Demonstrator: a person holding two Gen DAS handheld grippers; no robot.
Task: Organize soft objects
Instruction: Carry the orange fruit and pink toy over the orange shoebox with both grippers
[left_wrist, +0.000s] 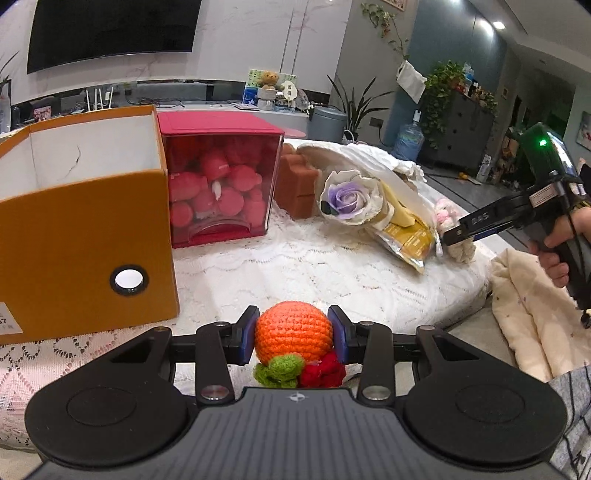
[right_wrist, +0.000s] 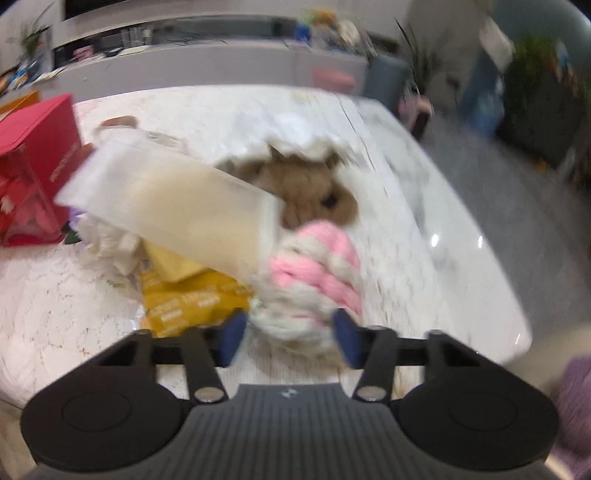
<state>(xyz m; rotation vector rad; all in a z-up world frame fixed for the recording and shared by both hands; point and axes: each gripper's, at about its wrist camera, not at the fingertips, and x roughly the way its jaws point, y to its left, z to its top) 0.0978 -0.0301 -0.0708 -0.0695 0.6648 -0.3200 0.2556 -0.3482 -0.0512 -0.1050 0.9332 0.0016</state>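
Left wrist view: a crocheted orange (left_wrist: 293, 332) is clamped by the left gripper (left_wrist: 293, 334); release is best made squarely over the orange box (left_wrist: 85, 229) at the table's left edge.

Right gripper (right_wrist: 290, 334): its grip on the pink-and-white knitted toy (right_wrist: 314, 273) cannot be told.

A big black flat screen (left_wrist: 110, 31) hangs on the white marble wall (left_wrist: 251, 40). Under it runs a long low white shelf (left_wrist: 207, 107). A round grey bin (left_wrist: 327, 123) stands by a tall green leafy plant (left_wrist: 356, 105). A dark grey cabinet (left_wrist: 467, 131) stands by the blue-grey wall (left_wrist: 448, 44). A small round ceiling light (left_wrist: 498, 25) shines
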